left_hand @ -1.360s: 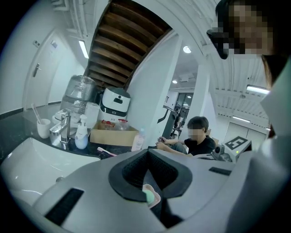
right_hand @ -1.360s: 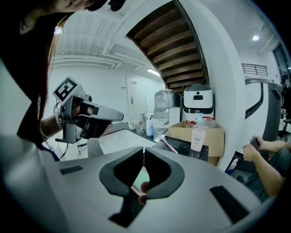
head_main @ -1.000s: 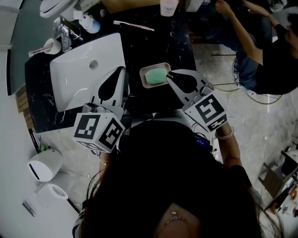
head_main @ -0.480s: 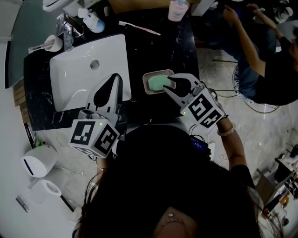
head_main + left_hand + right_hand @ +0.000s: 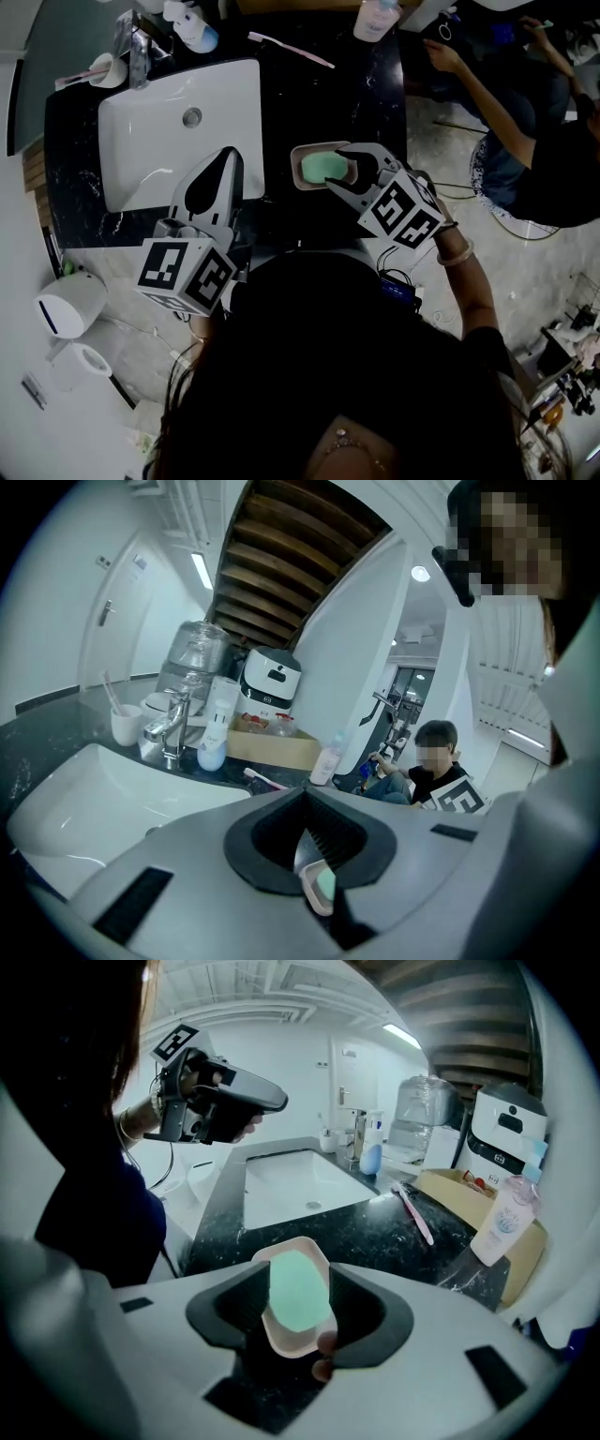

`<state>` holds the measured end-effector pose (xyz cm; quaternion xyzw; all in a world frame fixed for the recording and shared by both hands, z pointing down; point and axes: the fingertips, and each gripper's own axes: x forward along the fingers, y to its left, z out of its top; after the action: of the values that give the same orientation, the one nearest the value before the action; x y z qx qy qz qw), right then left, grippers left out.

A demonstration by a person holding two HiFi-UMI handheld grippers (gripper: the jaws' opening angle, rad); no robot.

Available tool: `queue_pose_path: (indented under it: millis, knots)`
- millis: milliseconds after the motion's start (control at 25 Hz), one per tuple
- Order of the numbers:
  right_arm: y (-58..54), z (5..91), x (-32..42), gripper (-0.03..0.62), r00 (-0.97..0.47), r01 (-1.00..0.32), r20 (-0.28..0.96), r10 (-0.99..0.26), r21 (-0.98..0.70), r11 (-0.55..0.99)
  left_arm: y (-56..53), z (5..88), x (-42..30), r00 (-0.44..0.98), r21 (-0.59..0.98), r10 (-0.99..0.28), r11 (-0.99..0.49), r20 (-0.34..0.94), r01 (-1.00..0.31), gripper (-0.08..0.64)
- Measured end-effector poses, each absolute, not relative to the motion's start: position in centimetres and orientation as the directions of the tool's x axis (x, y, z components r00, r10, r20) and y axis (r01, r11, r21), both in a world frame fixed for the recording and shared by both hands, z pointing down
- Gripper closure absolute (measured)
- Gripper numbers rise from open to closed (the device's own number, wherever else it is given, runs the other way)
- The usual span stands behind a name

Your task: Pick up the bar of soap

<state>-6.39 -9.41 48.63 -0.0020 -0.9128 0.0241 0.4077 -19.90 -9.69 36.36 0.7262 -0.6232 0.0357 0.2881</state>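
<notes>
Soap bar (image 5: 298,1295) between right tongs (image 5: 298,1277), jaws just opening.

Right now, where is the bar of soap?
In the head view, the green bar of soap lies in its pink dish on the dark counter, right of the sink, between the jaws of the right gripper, which have just been opening.

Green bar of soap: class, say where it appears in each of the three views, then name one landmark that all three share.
Head view: the green bar of soap lies in its soap dish, just above centre.
Left gripper view: only a sliver shows, low at centre.
Right gripper view: centre, lower half.
Shared landmark: the white sink.
</notes>
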Motion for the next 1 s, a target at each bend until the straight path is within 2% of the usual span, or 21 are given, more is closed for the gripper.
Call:
queue_pose_path:
  millis: [480, 1000]
  knots:
    - [-8.6, 51.2, -6.5, 0.366, -0.578, 0.111, 0.807, 0.122, -0.070, 0.991, -9.7, 37.3, -19.8, 0.208, 0.387, -0.877, -0.029, 0.432, -0.922, 0.552]
    - [-8.4, 52.9, -6.8, 0.354, -0.506, 0.183, 0.845, 0.172, -0.090, 0.979, -8.9, 38.5, -20.9, 0.170, 0.405, -0.873, 0.035, 0.458, -0.914, 0.552]
